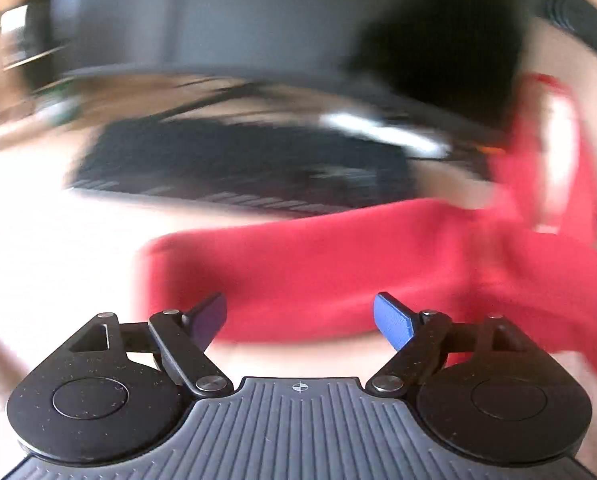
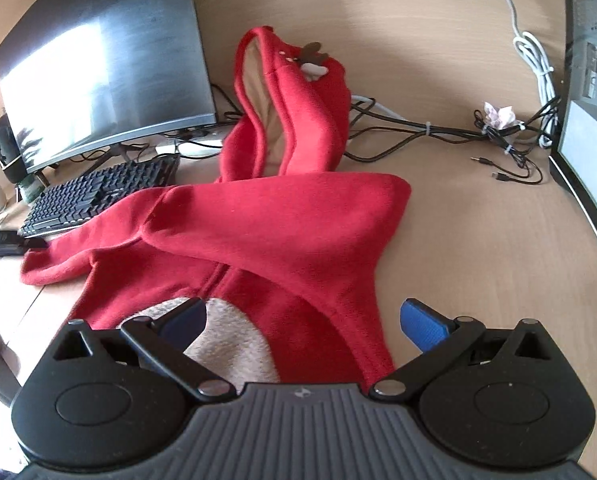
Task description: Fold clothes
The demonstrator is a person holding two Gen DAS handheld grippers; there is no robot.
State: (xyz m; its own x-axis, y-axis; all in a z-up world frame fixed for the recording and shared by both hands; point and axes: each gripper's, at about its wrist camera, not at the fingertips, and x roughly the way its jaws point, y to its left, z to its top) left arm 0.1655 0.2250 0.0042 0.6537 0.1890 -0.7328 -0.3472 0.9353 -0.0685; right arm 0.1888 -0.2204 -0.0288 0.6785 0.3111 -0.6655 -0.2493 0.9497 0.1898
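Note:
A red fleece hooded garment (image 2: pixel 266 232) lies on the wooden desk (image 2: pixel 478 260). Its hood (image 2: pixel 294 108) points away and has a tan lining and a small reindeer patch. One sleeve is folded across the body and a tan belly patch (image 2: pixel 226 340) shows near me. My right gripper (image 2: pixel 302 320) is open and empty, just above the garment's near edge. In the blurred left wrist view the left gripper (image 1: pixel 300 316) is open and empty, over a red sleeve (image 1: pixel 318 264) that stretches to the right.
A black keyboard (image 2: pixel 98 196) and a curved monitor (image 2: pixel 106 64) stand left of the garment. Black and white cables (image 2: pixel 438 132) lie behind it. A second screen edge (image 2: pixel 586 152) is at the right. The keyboard also shows in the left wrist view (image 1: pixel 238 168).

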